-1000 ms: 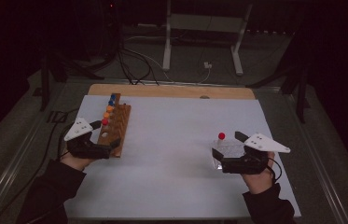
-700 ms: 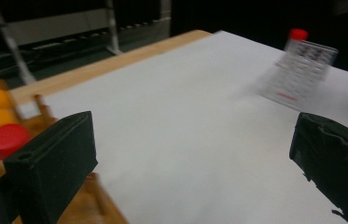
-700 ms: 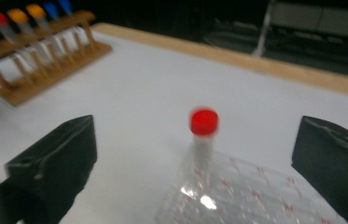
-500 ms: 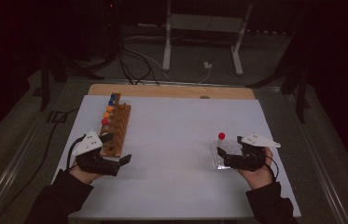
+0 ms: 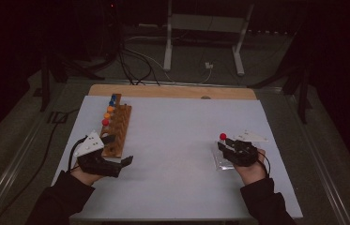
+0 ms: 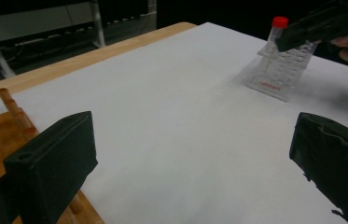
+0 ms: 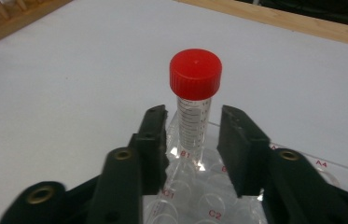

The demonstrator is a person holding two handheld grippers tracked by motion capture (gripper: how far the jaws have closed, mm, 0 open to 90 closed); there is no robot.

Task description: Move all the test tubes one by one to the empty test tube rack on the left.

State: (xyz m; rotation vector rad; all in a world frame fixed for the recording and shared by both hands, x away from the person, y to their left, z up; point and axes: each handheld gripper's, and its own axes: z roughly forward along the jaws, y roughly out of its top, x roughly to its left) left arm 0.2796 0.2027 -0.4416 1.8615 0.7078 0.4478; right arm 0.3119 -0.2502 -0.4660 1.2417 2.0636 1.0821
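The person is wearing dark long sleeves (image 5: 60, 199), showing at the lower left and lower right of the high view. Each hand is carrying a black two-jaw gripper: the left gripper (image 5: 116, 161) and the right gripper (image 5: 229, 147) are each bearing a pale grey three-cornered plate (image 5: 89, 142) on top and trailing a thin black cable (image 5: 72, 154). In the right gripper view, brass-coloured rivets (image 7: 123, 154) are showing in the black linkage arms at the lower edge, and the jaws are ending in blocky black pads (image 7: 155, 140).
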